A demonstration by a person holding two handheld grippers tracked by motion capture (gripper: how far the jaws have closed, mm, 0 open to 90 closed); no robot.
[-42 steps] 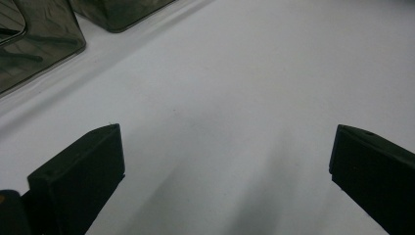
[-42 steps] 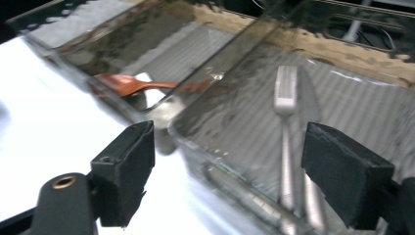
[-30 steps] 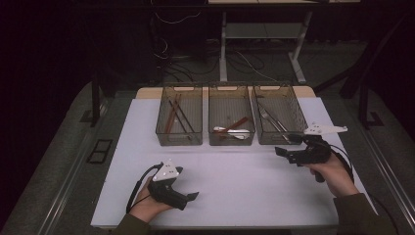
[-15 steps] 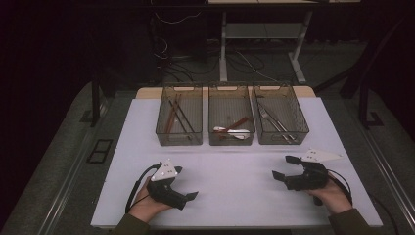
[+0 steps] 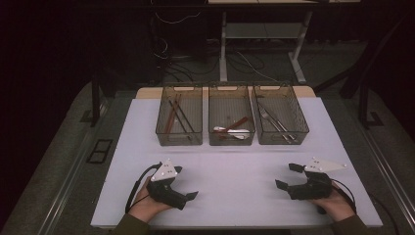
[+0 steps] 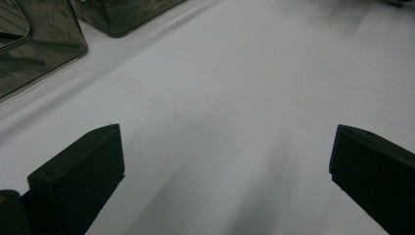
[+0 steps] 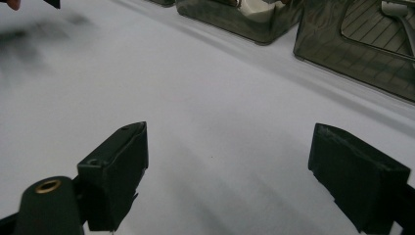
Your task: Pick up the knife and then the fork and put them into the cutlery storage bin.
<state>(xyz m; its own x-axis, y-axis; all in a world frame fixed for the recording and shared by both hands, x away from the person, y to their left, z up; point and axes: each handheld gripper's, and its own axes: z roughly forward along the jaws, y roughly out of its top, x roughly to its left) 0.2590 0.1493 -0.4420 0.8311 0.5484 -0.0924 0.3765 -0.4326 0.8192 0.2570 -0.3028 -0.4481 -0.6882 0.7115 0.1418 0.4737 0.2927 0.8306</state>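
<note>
Both grippers rest low on the white table top (image 5: 235,161) near its front edge, each held in a hand. My left gripper (image 5: 185,182) lies at the front left with its jaws wide apart and pointing toward the middle. My right gripper (image 5: 288,176) lies at the front right, jaws wide apart and facing left. In the left gripper view the left gripper (image 6: 225,171) is open over bare white surface. In the right gripper view the right gripper (image 7: 235,171) is likewise open with nothing between its jaws.
Three dark mesh bins stand in a row at the back: the left bin (image 5: 179,115) holds brown sticks, the middle bin (image 5: 231,117) spoons, the right bin (image 5: 280,115) forks. Bin walls (image 6: 39,44) (image 7: 362,44) show at the tops of the gripper views.
My right gripper has drawn back from beside the right bin toward the table's front edge and come down low. The left gripper has stayed put.
</note>
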